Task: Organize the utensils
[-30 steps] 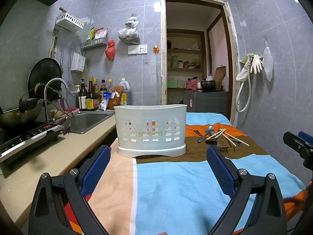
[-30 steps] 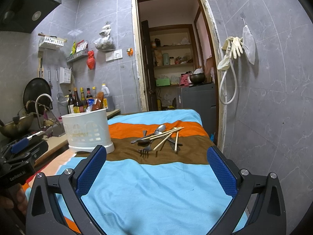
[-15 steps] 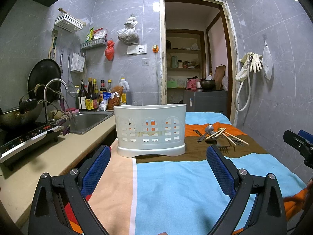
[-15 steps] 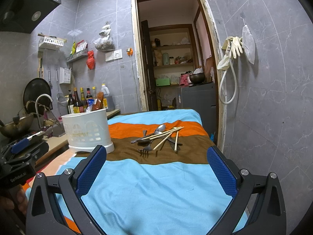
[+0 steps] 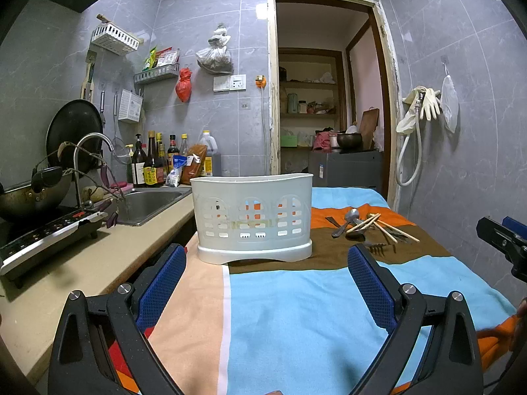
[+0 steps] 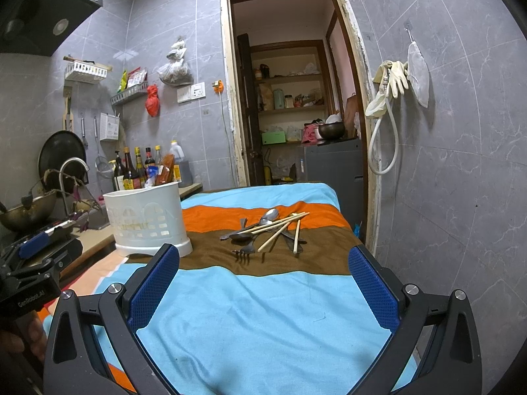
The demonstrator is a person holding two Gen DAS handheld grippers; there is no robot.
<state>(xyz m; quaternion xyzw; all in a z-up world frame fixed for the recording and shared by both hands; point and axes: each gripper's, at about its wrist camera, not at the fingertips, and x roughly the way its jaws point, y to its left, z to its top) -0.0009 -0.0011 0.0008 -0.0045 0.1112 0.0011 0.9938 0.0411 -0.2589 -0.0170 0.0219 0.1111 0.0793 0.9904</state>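
Note:
A white slotted utensil holder [image 5: 253, 217] [image 6: 148, 220] stands upright on the striped cloth. To its right lies a loose pile of utensils [image 5: 369, 227] [image 6: 270, 230]: spoons, a fork [image 6: 244, 250] and wooden chopsticks [image 6: 280, 227] on the brown stripe. My left gripper [image 5: 266, 270] is open and empty, held short of the holder. Facing the pile from well back over the blue stripe, my right gripper [image 6: 263, 270] is open with nothing between its fingers. The right gripper's tip shows at the left wrist view's right edge.
The striped cloth [image 5: 296, 312] covers a table. Left of it runs a counter with a sink [image 5: 148, 200], a faucet, a cooktop [image 5: 46, 233], a wok and sauce bottles [image 5: 154, 164]. A tiled wall [image 6: 461, 164] stands close on the right; an open doorway lies beyond.

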